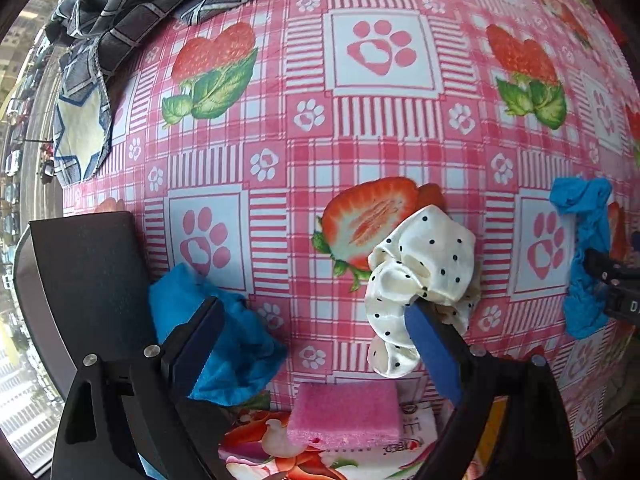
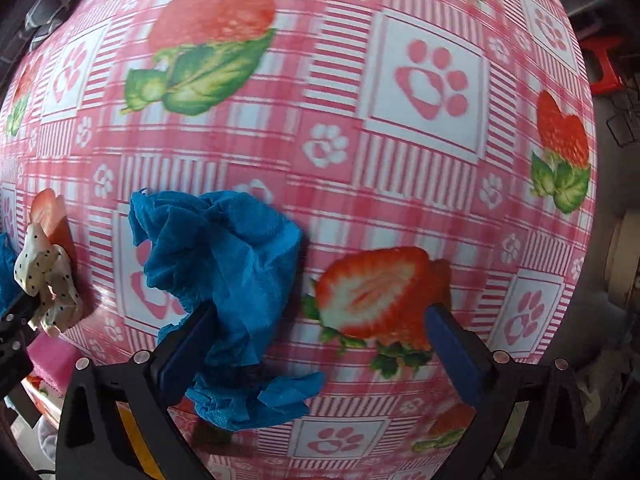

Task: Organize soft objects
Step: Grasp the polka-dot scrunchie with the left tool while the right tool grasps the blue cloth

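Pink checked cloth printed with strawberries and paw prints covers the bench [image 1: 360, 152]. Above it the left claw [image 1: 316, 344] points steeply down with its jaws spread wide and nothing pressed between them. A white scrunchie with black dots [image 1: 420, 276] lies against the tip of its right finger [image 1: 432, 352], while a crumpled blue cloth [image 1: 236, 352] sits just beside its left finger, on the inner side. Below the gap between the fingers lies a pink sponge [image 1: 344, 416] on a flower-printed sheet [image 1: 260, 452] that bears small writing, too blurred and turned about to read. Far ahead of the left claw, to its left, a dark checked cloth [image 1: 132, 12] is heaped on the bench.

The right claw [image 2: 316, 344] also stands open over the bench. A second blue cloth [image 2: 224, 264] drapes against the inner face of its left finger; the right finger [image 2: 456, 356] is well apart from it, over a printed strawberry. On the right claw's body, seen from the left camera, only the letter D shows.
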### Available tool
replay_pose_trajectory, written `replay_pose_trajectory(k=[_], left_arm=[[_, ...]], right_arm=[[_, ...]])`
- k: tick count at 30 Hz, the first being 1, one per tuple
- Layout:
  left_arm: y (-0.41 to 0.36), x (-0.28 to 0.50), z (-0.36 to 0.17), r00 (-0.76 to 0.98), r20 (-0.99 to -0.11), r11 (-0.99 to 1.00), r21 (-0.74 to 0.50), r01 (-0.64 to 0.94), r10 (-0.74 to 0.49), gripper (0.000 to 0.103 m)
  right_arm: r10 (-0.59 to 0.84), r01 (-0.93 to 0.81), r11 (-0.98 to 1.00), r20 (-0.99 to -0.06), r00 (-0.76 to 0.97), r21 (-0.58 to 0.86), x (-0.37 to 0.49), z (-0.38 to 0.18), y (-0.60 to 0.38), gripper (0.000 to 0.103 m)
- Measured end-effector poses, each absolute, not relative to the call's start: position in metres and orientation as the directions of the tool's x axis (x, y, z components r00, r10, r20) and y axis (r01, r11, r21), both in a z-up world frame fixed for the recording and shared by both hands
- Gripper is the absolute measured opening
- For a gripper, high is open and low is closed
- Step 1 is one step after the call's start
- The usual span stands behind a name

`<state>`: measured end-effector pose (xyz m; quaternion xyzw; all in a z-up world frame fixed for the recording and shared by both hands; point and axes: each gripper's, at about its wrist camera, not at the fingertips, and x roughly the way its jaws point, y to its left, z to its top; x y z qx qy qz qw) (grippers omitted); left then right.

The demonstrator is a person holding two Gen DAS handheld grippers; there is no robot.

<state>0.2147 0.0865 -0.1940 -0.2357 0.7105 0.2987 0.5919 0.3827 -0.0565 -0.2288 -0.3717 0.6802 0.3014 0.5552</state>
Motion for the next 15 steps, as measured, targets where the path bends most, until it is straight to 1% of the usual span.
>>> replay_pose_trajectory(k=[3, 5, 7, 10, 13, 15], left_arm=[[0.085, 0.224, -0.176, -0.113, -0.993, 0.712, 0.102, -0.694, 0.031, 0.093], [0.084, 0.227, -0.173, -0.093, -0.995, 0.722, 0.078, -0.687, 0.019, 0.093], [0.084, 0.231, -0.176, -0.105, -0.994, 0.734, 0.083, -0.674, 0.015, 0.093], [0.085, 0.238, -0.184, -0.114, -0.993, 0.729, 0.072, -0.681, -0.009, 0.093], [0.076, 0.248, -0.193, -0.111, -0.993, 0.742, 0.044, -0.669, -0.042, 0.093], [0.072, 0.254, -0.202, -0.125, -0.990, 0.762, 0.029, -0.647, -0.069, 0.093]], right_arm=[[-0.157, -0.809, 0.588, -0.981, -0.109, -0.004, 0.396, -0.224, -0.079, 0.102], [-0.085, -0.776, 0.628, -0.987, -0.137, 0.053, 0.401, -0.213, -0.094, 0.102], [-0.016, -0.742, 0.662, -0.988, -0.157, 0.107, 0.409, -0.201, -0.111, 0.102], [0.059, -0.705, 0.692, -0.985, -0.163, 0.158, 0.406, -0.183, -0.127, 0.102], [0.123, -0.712, 0.671, -0.978, -0.169, 0.208, 0.394, -0.159, -0.131, 0.102], [0.118, -0.786, 0.588, -0.981, -0.151, 0.192, 0.378, -0.154, -0.122, 0.102]])
